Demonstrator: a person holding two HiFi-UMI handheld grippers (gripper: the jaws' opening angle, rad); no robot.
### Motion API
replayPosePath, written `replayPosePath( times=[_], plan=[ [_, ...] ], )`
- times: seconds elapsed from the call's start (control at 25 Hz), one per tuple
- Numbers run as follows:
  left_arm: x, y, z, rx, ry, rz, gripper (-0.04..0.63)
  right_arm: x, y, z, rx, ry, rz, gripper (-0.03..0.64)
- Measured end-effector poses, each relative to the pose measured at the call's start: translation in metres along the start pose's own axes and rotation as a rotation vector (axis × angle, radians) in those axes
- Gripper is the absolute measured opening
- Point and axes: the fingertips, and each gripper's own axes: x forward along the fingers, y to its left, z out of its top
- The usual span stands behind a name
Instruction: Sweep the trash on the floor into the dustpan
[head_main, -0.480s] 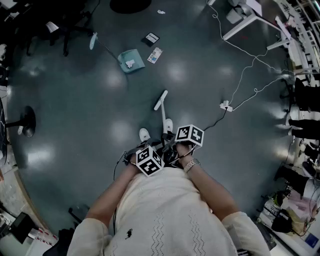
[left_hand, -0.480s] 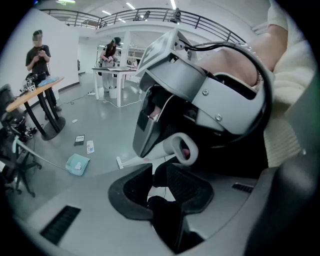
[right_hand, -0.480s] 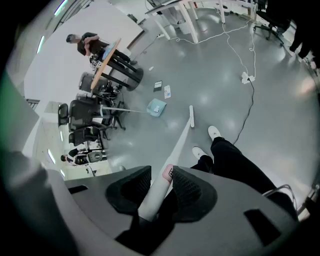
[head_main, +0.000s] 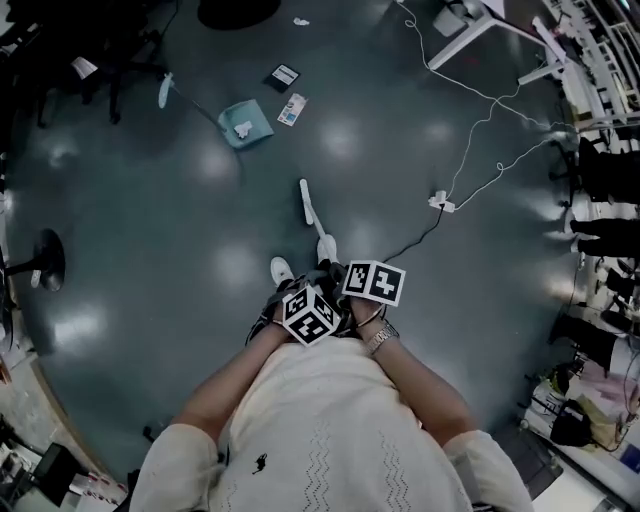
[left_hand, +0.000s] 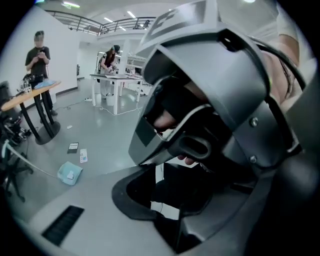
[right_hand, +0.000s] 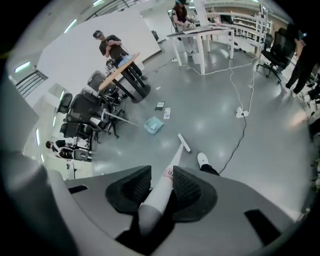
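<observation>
**A:** Where is the trash?

**B:** On the floor (head_main: 190, 230), near twelve o'clock from the feet in the head view. A dark packet (head_main: 284, 76) and a pale packet (head_main: 292, 109) lie just beside the dustpan (head_main: 245, 123), on its two o'clock side. A small white scrap (head_main: 300, 21) lies farther out. One crumpled white bit sits inside the pan.

**A:** And the broom?

**B:** The broom head (head_main: 308, 203) is down near the floor between the feet and the pan, well short of the packets. Its white handle runs back into the right gripper (right_hand: 161, 182), whose jaws stand wide and clamp the handle from both sides.

**A:** What about the left gripper?

**B:** The left gripper (left_hand: 165, 197) sits just beside the right one, at its nine o'clock. Its jaws are only narrowly apart. The gap between them is dark, and the other gripper's body fills most of its view, so I cannot tell whether it has hold of anything.

**A:** So how should the sweep go?

**B:** By my reading no stroke has reached the packets yet. The pan's long handle points toward ten o'clock, so its mouth seems to face the packets. I would carry the broom head past them to their far side, lay it flat, and draw short, light strokes toward the mouth — nothing braces the pan, and a hard push may slide it away. The flat packets may slip under the head, so keep it low. The cable (head_main: 440, 205) at three o'clock lies well apart from the sweep.
</observation>
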Motion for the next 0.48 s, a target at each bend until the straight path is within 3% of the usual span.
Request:
replayPosePath(
  times=[0.24, 0.48],
  plan=[
    [0.012, -0.003, 0.011, -0.009, 0.005, -0.024, 0.06, -0.004, -0.013, 0.01, 0.001, -0.054, -0.007, 0.144],
    [0.021, 0.013, 0.023, -0.047, -0.003, -0.044, 0.061, 0.004, -0.019, 0.029, 0.113, -0.07, 0.043, 0.144]
  ],
)
